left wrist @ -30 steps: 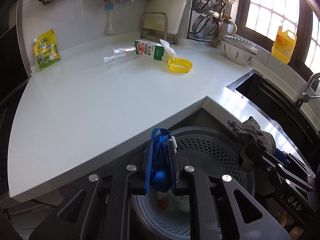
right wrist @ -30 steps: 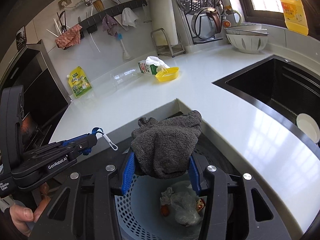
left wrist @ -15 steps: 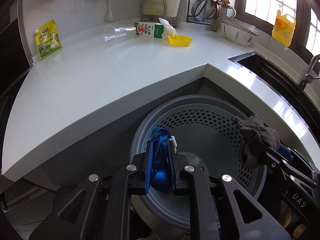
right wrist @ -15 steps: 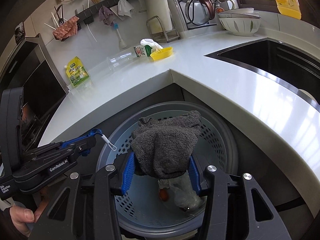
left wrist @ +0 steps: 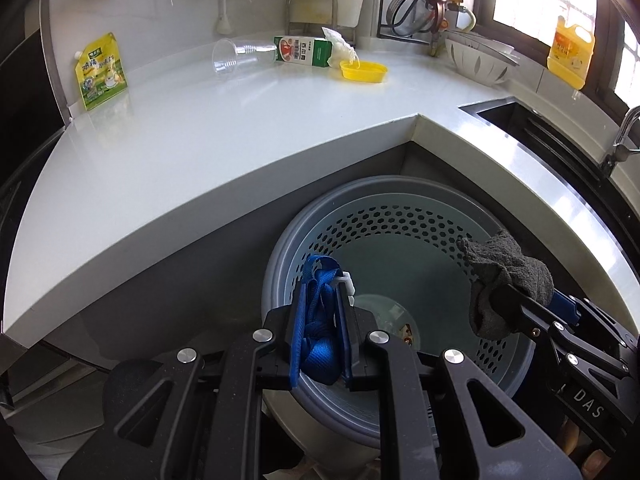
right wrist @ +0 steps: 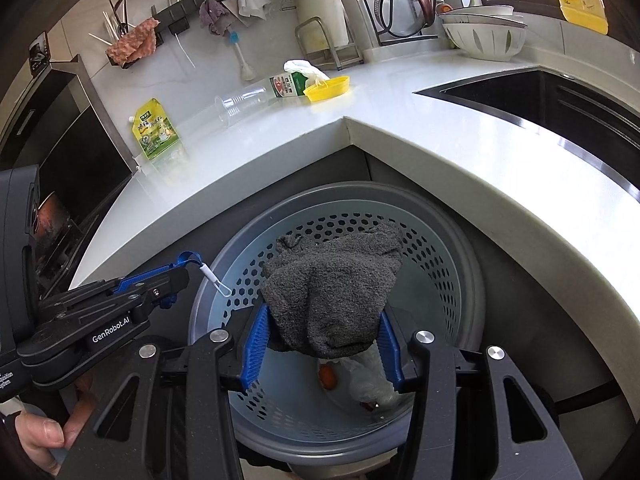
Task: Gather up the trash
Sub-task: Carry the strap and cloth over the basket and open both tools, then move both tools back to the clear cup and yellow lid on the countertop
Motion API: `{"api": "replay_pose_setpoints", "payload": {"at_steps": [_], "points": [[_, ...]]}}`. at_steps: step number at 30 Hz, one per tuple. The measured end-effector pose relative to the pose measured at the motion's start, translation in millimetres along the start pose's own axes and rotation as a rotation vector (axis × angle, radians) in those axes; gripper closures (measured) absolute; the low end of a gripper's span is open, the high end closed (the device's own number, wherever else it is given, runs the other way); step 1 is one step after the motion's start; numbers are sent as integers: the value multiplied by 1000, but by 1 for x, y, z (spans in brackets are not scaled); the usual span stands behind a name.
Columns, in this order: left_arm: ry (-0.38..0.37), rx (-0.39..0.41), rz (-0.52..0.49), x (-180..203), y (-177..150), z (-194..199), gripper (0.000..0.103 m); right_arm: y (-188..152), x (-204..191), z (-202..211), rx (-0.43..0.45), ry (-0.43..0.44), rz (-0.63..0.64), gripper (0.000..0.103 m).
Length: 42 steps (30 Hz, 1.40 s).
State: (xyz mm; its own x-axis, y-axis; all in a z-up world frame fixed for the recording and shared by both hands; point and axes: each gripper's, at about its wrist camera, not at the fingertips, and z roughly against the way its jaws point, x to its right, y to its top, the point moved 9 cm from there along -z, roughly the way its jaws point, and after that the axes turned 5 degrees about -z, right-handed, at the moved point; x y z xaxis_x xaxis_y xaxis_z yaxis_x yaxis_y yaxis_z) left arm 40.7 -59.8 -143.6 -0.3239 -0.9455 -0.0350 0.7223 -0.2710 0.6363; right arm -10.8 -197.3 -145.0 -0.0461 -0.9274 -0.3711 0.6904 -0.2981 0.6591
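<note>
A grey perforated bin (left wrist: 280, 248) (right wrist: 224, 264) stands on the floor in the counter's inner corner. My left gripper (left wrist: 322, 292) hangs over its near rim, shut on a bunched blue strap (left wrist: 320, 332) with a white clip. My right gripper (right wrist: 324, 320) is above the bin's mouth, shut on a dark grey cloth (right wrist: 332, 280) that drapes over its fingers. Crumpled clear plastic (right wrist: 372, 376) and a small orange piece (right wrist: 327, 376) lie on the bin's floor. On the counter lie a clear plastic cup (left wrist: 230, 54), a milk carton (left wrist: 304, 51) and a yellow dish (left wrist: 363, 71) with tissue.
The white countertop (left wrist: 180, 152) wraps around the bin on the far side. A green-yellow pouch (left wrist: 100, 72) leans at the left wall. A black sink (right wrist: 560, 92) lies to the right, with a white colander (left wrist: 480, 60) and yellow bottle (left wrist: 570, 56) behind. A hand (right wrist: 44, 436) holds the left gripper.
Both grippers have sunk from counter height towards the bin, each keeping its load. The bin's mouth now fills more of both views. Little has shifted in the last half second.
</note>
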Motion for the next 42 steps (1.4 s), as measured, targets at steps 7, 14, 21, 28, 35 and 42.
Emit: {"api": "replay_pose_setpoints", "payload": {"at_steps": [7,14,21,28,35,42], "points": [[2,-17,6,-3,-3,-4,88,-3,-2,-6,-20,-2,8,57],[7,-24,9,-6,-5,-6,87,-3,-2,-8,-22,-3,10,56],[4,-32,23,-9,-7,-7,86,-2,-1,-7,-20,-4,8,56],[11,-25,44,-14,-9,-6,58,1,0,-2,-6,4,-6,40],[18,-18,54,-17,-8,-2,49,3,-1,2,10,13,-12,34],[19,-15,56,-18,-8,-1,47,2,-3,2,8,18,-9,34]]}}
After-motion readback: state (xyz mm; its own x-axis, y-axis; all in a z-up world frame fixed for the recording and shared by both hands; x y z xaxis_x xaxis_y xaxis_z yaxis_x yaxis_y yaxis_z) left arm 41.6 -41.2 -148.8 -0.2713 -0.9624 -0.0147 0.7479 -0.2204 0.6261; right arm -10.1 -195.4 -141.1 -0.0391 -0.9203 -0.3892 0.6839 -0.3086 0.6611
